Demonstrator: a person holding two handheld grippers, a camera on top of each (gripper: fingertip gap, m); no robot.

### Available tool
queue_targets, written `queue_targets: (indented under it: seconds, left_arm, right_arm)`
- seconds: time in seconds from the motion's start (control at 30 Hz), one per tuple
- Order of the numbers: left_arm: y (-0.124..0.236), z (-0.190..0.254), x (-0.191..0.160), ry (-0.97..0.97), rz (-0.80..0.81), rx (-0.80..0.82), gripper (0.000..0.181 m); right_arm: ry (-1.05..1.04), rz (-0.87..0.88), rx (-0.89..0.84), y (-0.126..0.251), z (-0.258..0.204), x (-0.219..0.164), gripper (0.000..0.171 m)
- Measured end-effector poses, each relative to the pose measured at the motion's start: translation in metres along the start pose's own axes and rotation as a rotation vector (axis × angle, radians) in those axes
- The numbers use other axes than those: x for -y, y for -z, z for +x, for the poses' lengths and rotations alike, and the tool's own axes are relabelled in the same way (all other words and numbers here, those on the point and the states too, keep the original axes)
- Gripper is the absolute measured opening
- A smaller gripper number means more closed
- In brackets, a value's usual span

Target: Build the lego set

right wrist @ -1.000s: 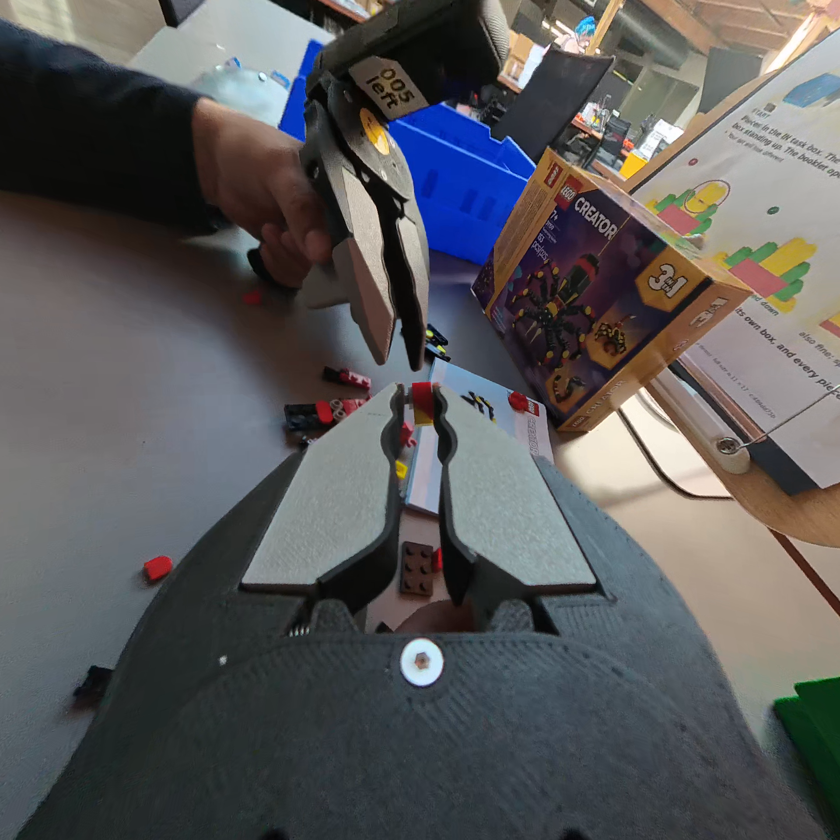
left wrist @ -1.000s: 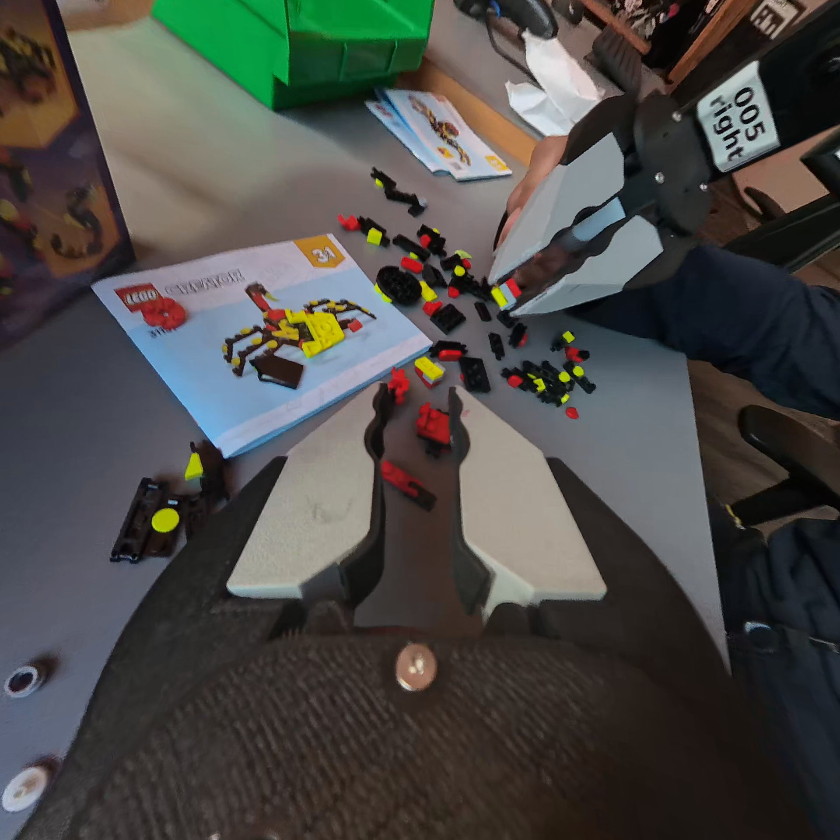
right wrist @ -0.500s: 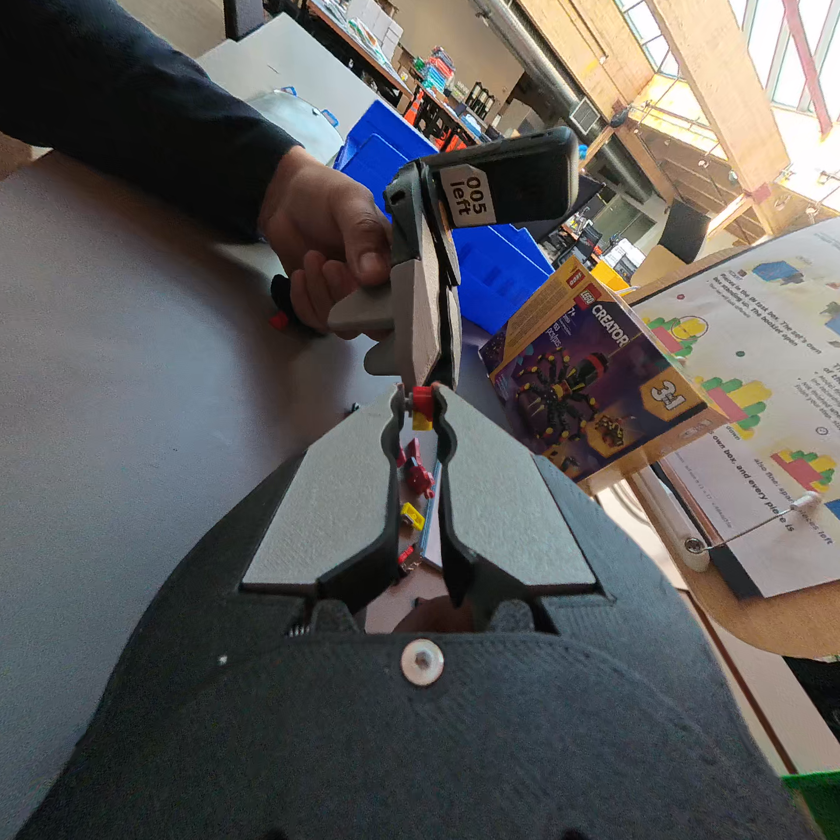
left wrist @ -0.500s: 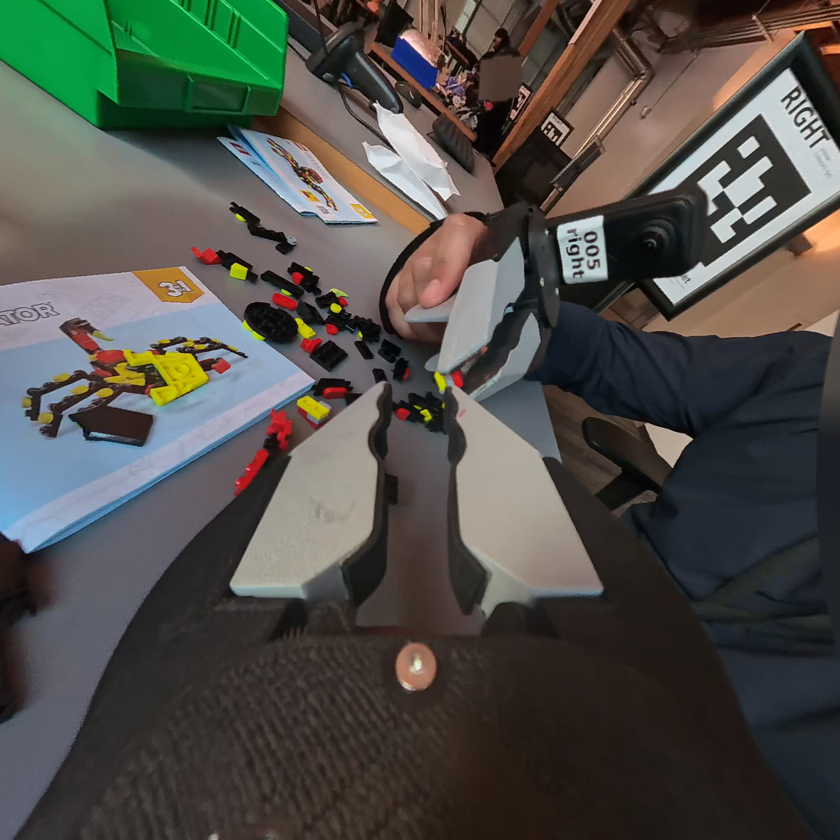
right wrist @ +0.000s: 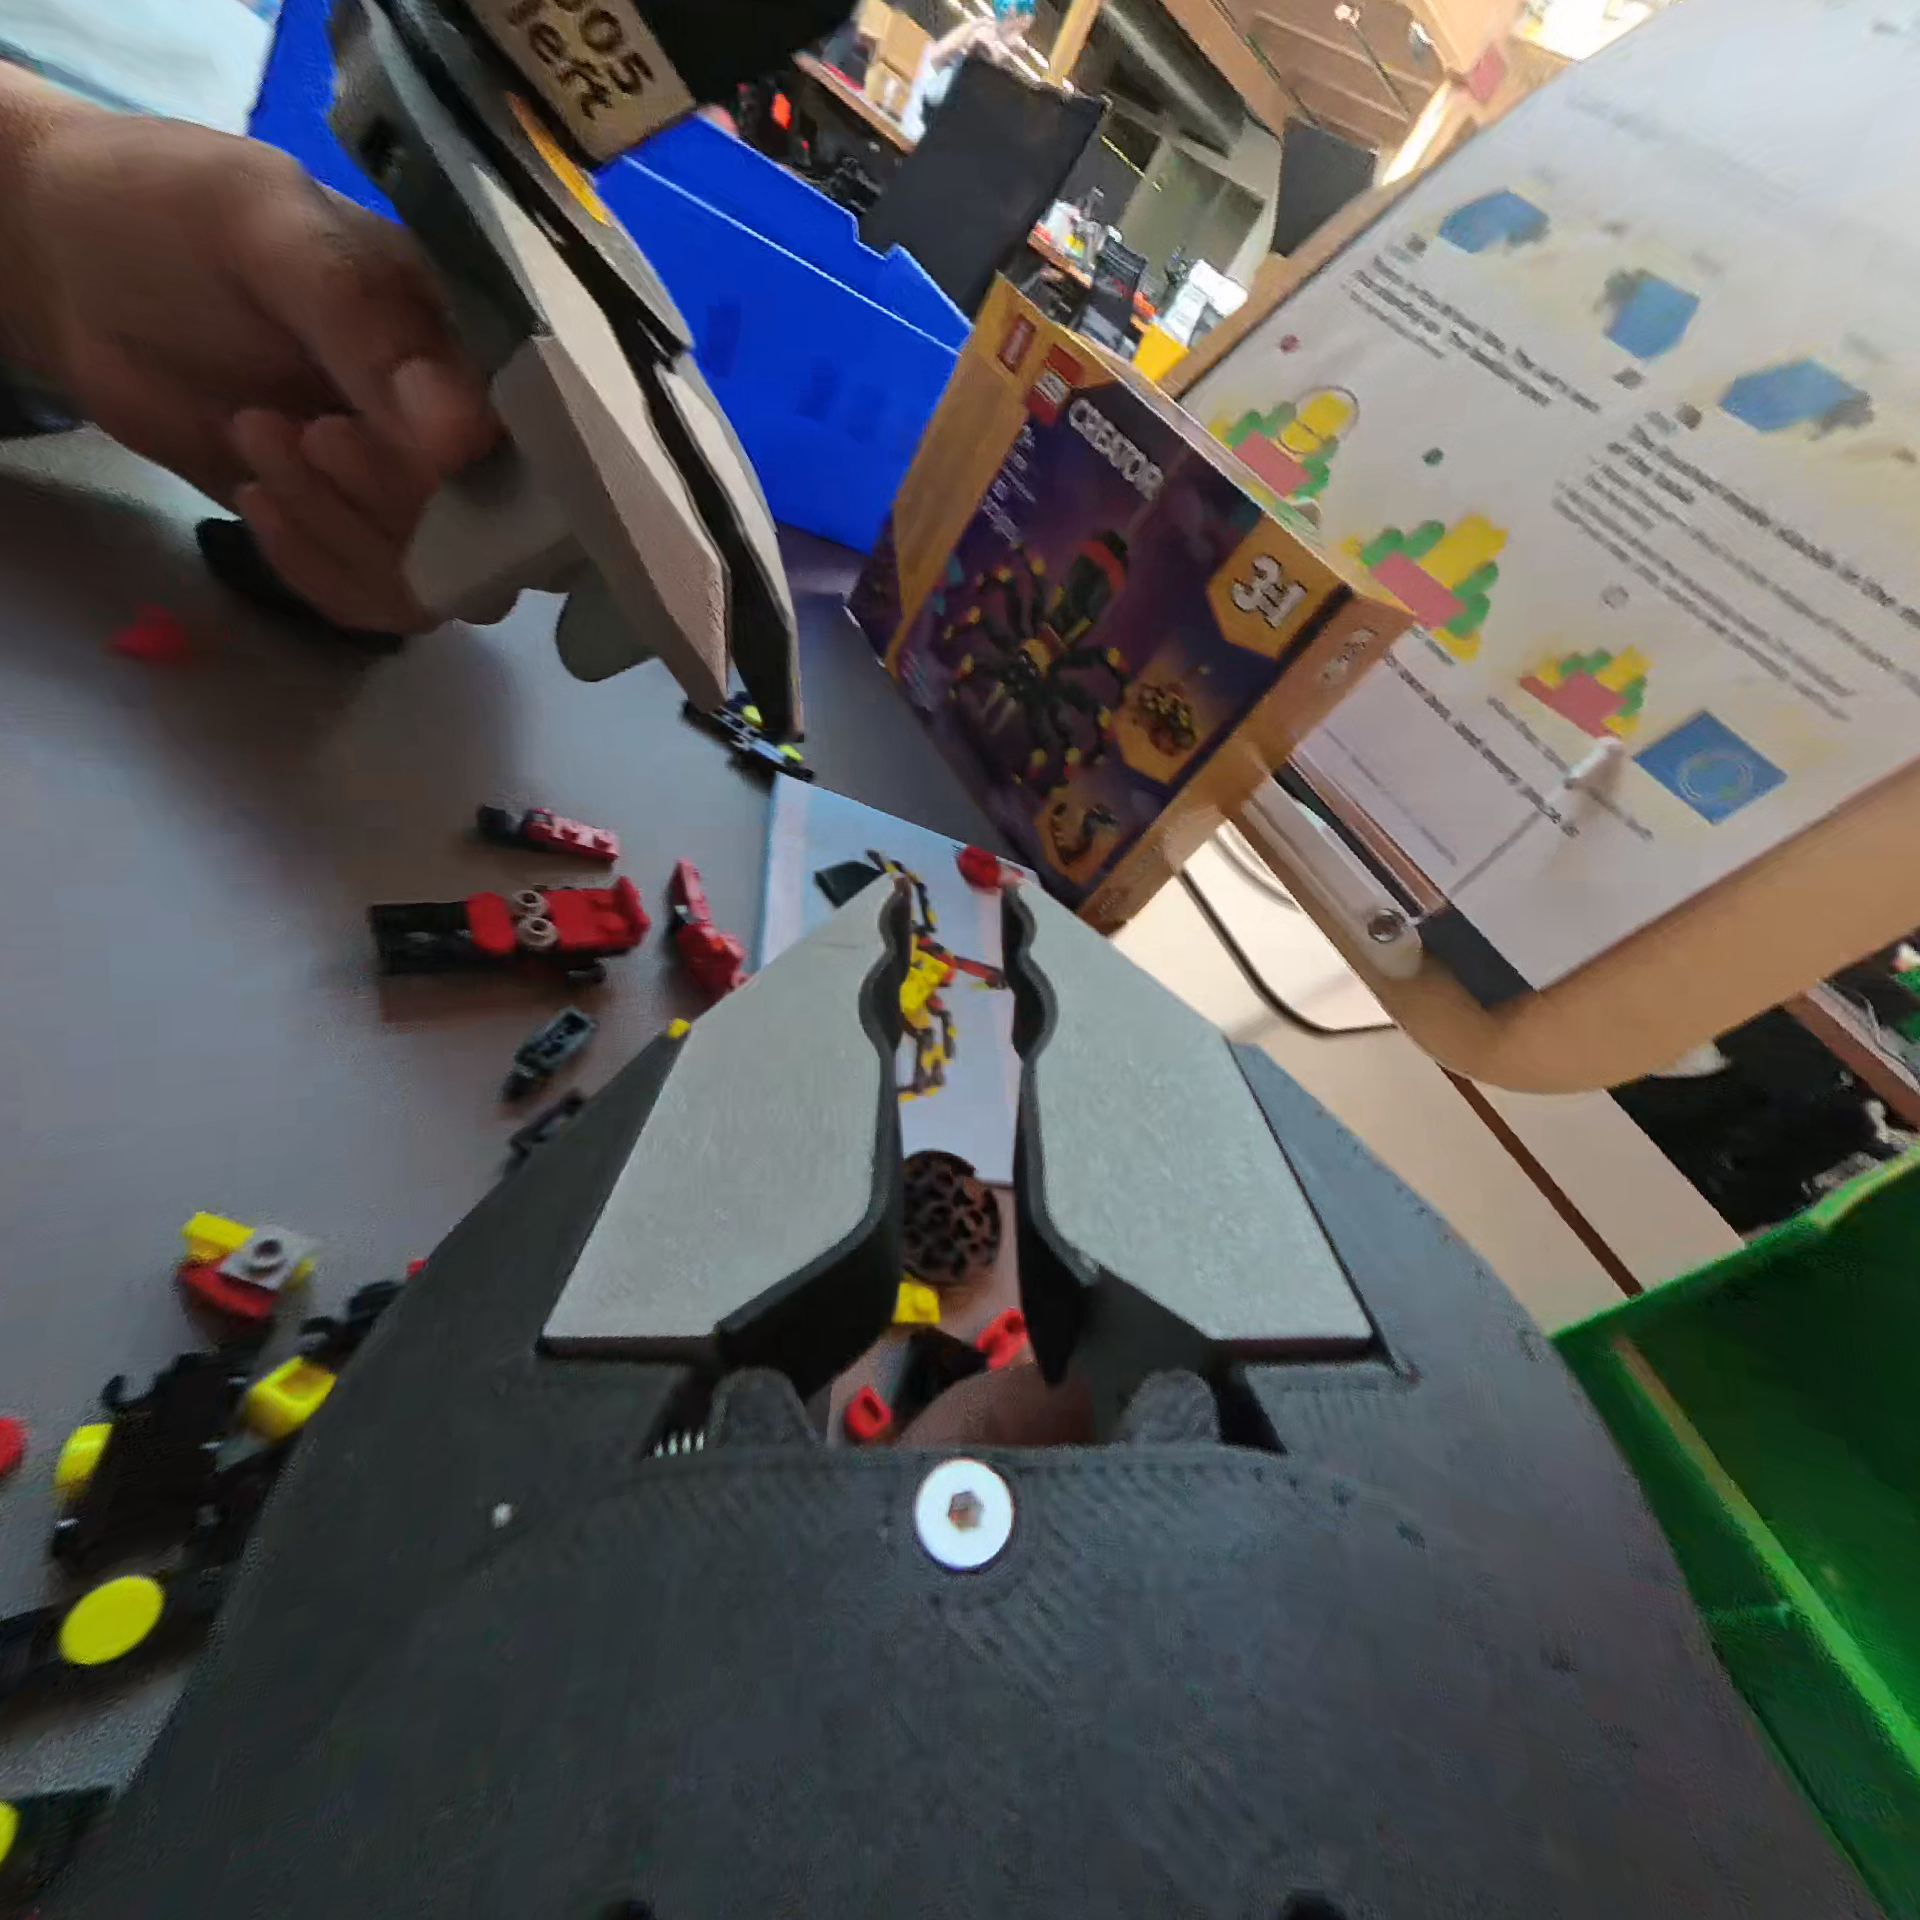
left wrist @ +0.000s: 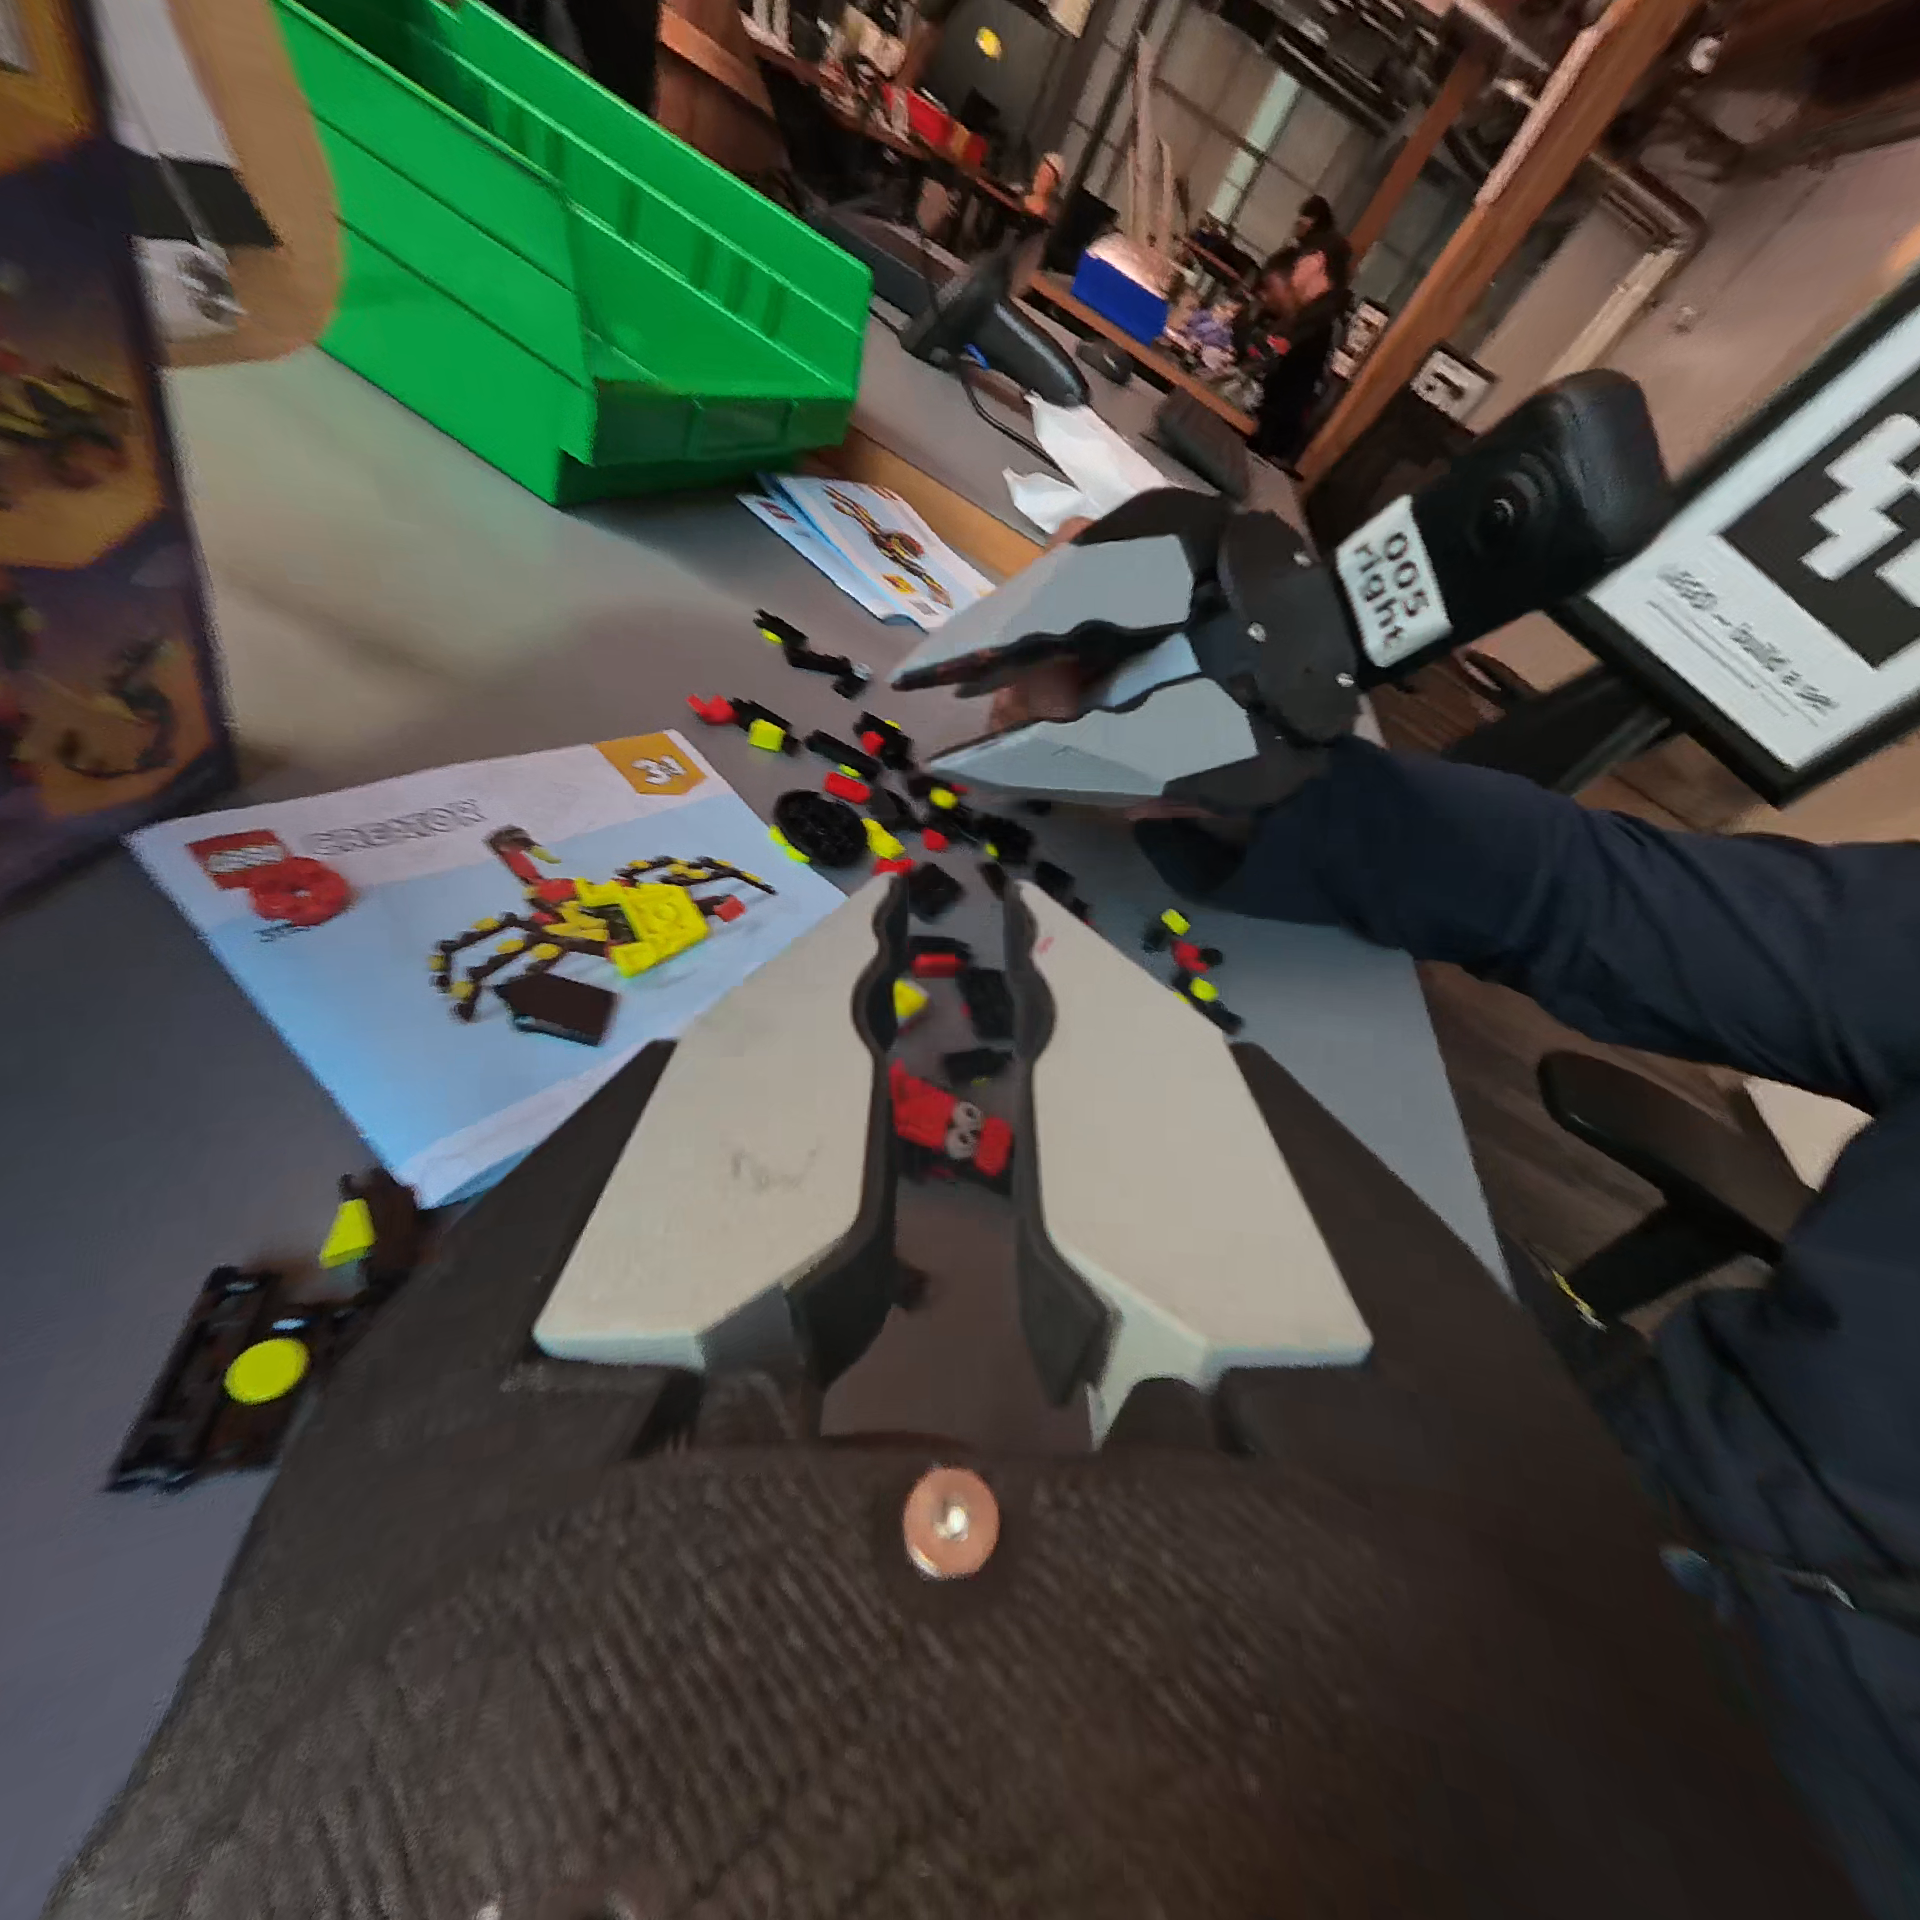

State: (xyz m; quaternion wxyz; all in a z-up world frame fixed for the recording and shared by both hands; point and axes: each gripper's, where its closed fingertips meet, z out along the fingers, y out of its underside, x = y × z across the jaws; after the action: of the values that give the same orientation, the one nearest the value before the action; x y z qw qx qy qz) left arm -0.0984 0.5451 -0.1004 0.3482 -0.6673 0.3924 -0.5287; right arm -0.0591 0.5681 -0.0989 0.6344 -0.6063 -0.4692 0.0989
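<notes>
Loose red, yellow and black lego pieces (left wrist: 883, 790) lie scattered on the grey table (left wrist: 416, 644). My left gripper (left wrist: 954, 896) is open and empty. It hovers over a red assembly with two eyes (left wrist: 951, 1127), which also shows in the right wrist view (right wrist: 520, 920). My right gripper (right wrist: 954, 899) is open and empty above the instruction booklet (right wrist: 831, 831), with a black round piece (right wrist: 951, 1216) under it. In the left wrist view the right gripper (left wrist: 925, 722) hangs over the pile with its jaws apart. The left gripper (right wrist: 758, 712) hangs over a black and yellow piece (right wrist: 748, 727).
The open booklet (left wrist: 436, 935) lies left of the pile, with a black and yellow assembly (left wrist: 229, 1371) near it. The lego box (right wrist: 1101, 644), a blue bin (right wrist: 790, 353) and an instruction board (right wrist: 1662, 468) stand behind. A green bin (left wrist: 582, 312) and a second booklet (left wrist: 873, 540) lie farther off. The grippers' ends are close to 5 cm from one another. From the right gripper's tips to the black round piece (right wrist: 951, 1216) is close to 8 cm. My left wrist view (left wrist: 816, 816) looks at it from another angle.
My right gripper held a small red and yellow piece at its tips; now it is open and empty, lower over the table. The two grippers have moved apart.
</notes>
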Motion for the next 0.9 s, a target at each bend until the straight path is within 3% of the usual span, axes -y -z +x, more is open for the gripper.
queue_targets:
  seconds: [0.1, 0.23, 0.47, 0.53, 0.7, 0.9]
  left_arm:
    - [0.012, -0.025, 0.016, -0.101, 0.073, 0.158, 0.02]
    - [0.029, -0.044, 0.028, -0.249, 0.121, 0.305, 0.02]
    - [0.02, -0.029, 0.019, -0.381, 0.053, 0.236, 0.01]
    - [0.024, -0.03, 0.024, -0.431, 0.092, 0.276, 0.0]
    - [0.042, -0.053, 0.042, -0.405, 0.186, 0.403, 0.0]
    - [0.047, -0.05, 0.048, -0.433, 0.238, 0.394, 0.0]
  right_arm:
    - [-0.01, -0.021, -0.137, 0.005, 0.033, -0.012, 0.015]
    - [-0.061, -0.048, -0.18, 0.01, 0.054, -0.025, 0.014]
    - [-0.181, 0.023, -0.032, 0.012, 0.05, -0.021, 0.009]
    - [-0.208, 0.042, -0.044, 0.014, 0.055, -0.021, 0.01]
    - [-0.27, 0.151, -0.067, 0.029, 0.064, -0.01, 0.0]
    - [-0.348, 0.18, -0.036, 0.038, 0.065, -0.008, 0.0]
